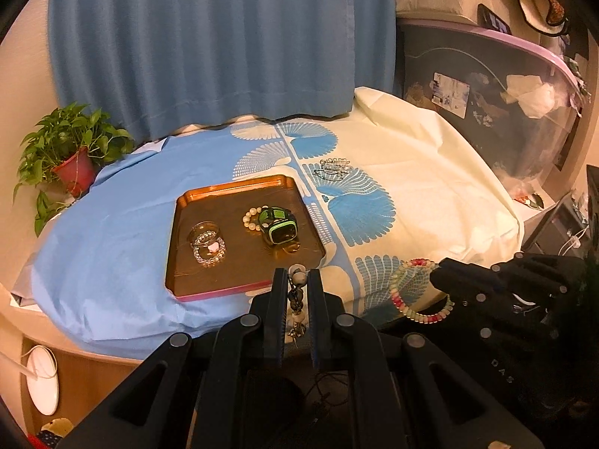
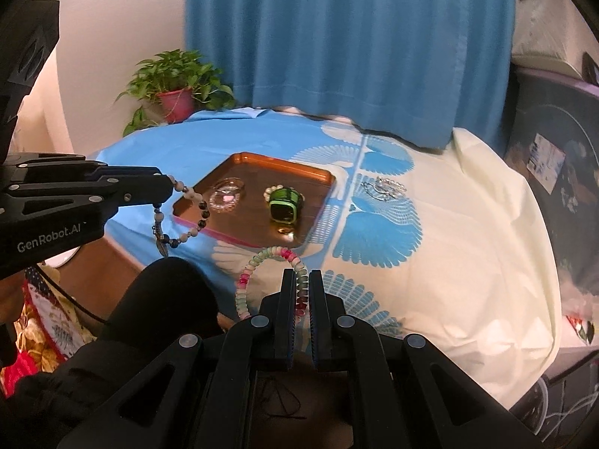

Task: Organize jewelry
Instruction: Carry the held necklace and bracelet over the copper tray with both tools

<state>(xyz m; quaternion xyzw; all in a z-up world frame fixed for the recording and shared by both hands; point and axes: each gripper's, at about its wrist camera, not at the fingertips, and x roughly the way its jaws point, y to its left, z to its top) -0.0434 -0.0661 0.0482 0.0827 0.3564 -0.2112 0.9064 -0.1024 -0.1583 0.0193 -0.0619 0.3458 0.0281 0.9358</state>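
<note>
My left gripper [image 1: 298, 280] is shut on a bracelet of white and dark beads [image 1: 297, 292] and holds it above the near edge of the orange tray [image 1: 194, 196]; the bracelet also shows hanging from it in the right wrist view [image 2: 191, 217]. My right gripper [image 2: 300, 280] is shut on a pink and green bead bracelet [image 2: 258, 262], held above the cloth in front of the tray [image 2: 239, 159]; it also shows in the left wrist view [image 1: 402, 292]. In the tray lie a green watch [image 1: 279, 226], a cream bead bracelet [image 1: 250, 217] and clear bead bracelets [image 1: 207, 245].
Several thin bracelets [image 1: 331, 169] lie on the patterned cloth right of the tray. A potted plant [image 1: 71, 157] stands at the back left. A blue curtain [image 1: 209, 45] hangs behind. A dark storage box [image 1: 486, 112] stands on the right.
</note>
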